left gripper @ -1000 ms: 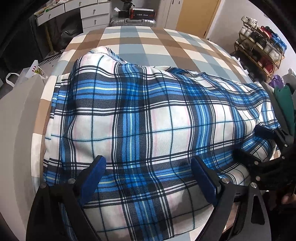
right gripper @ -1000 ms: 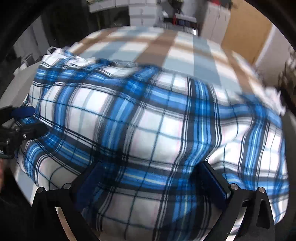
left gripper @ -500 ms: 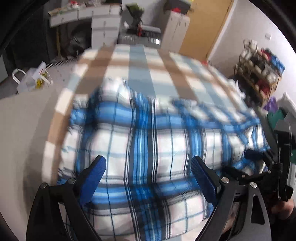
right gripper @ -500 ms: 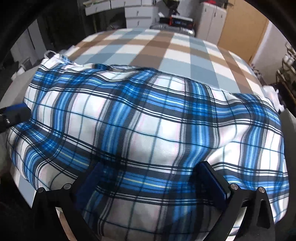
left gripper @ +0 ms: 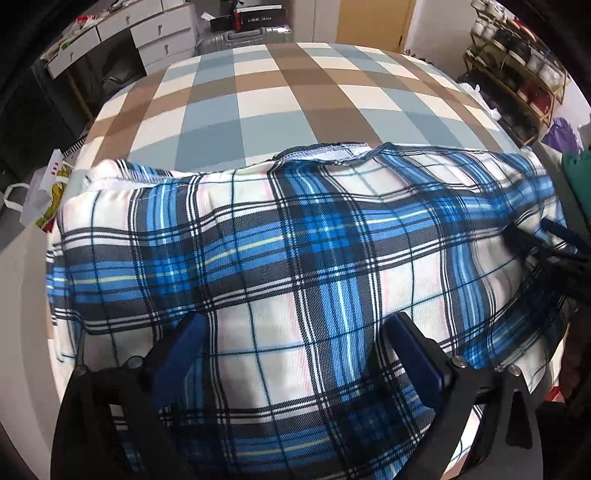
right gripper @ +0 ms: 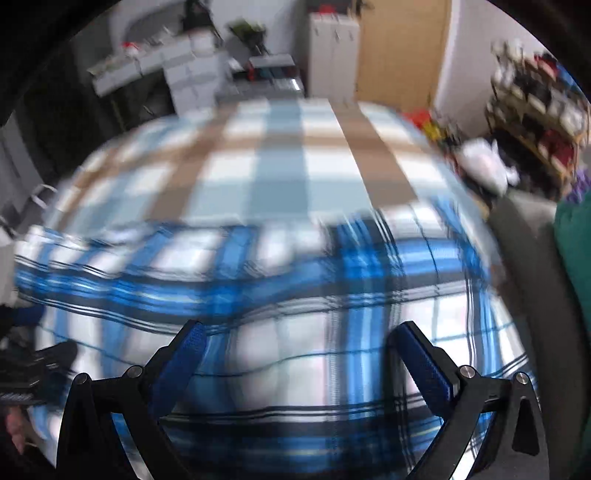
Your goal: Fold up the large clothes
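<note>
A blue, white and black plaid garment (left gripper: 314,240) lies spread across the near end of a bed (left gripper: 280,92) with a brown, blue and white checked cover. Its stitched far edge shows at the top. My left gripper (left gripper: 295,325) hovers over the cloth with its jaws opening; the cloth lies under them and the pads do not press it. The right gripper (left gripper: 546,240) shows at the garment's right edge. In the blurred right wrist view, my right gripper (right gripper: 301,332) stands open over the garment (right gripper: 295,277), with the left gripper (right gripper: 33,354) at the far left.
White drawers (left gripper: 155,33) and a silver suitcase (left gripper: 243,37) stand beyond the bed's far end. A shoe rack (left gripper: 517,48) lines the right wall. A white bag (left gripper: 40,192) sits on the floor at the left. A green cloth (right gripper: 576,251) lies at the right.
Both cameras have pulled back, so more checked bed cover shows beyond the garment, whose stitched far edge has come into view. The right wrist view has become blurred with motion.
</note>
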{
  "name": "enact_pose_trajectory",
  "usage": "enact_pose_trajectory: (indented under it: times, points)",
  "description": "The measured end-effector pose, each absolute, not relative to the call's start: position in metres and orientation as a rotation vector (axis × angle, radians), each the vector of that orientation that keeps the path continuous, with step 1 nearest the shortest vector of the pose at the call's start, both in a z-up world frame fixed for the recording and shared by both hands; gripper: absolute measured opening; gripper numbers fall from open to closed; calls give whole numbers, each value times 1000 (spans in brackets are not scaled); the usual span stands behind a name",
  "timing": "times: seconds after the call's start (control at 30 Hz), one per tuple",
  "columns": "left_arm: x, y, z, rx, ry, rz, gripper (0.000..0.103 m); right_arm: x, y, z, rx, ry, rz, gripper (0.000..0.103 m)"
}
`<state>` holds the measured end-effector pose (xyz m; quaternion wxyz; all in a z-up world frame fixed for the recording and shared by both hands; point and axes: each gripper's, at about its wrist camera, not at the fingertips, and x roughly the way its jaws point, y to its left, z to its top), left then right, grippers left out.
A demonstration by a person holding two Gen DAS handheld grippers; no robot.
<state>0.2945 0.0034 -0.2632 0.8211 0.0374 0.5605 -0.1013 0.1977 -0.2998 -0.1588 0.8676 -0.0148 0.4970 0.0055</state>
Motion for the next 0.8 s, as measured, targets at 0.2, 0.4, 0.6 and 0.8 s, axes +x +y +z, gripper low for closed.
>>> enact_pose_trajectory:
  times: [0.2,0.4,0.6,0.8]
  points:
    - [275,13,-248,74,1094,-232,97,193,-296,-165,-118,1050,18,102]
    - [233,23,-241,105,1038,-248,97,153,-339,-116,58,875,-51,103]
    - [239,27,-259,98,1096,-259,98,146,-387,-141,248,1027,-117,103]
    - [244,23,-260,65,1125,-233,98,162,-376,-161,93,1126,-195,99]
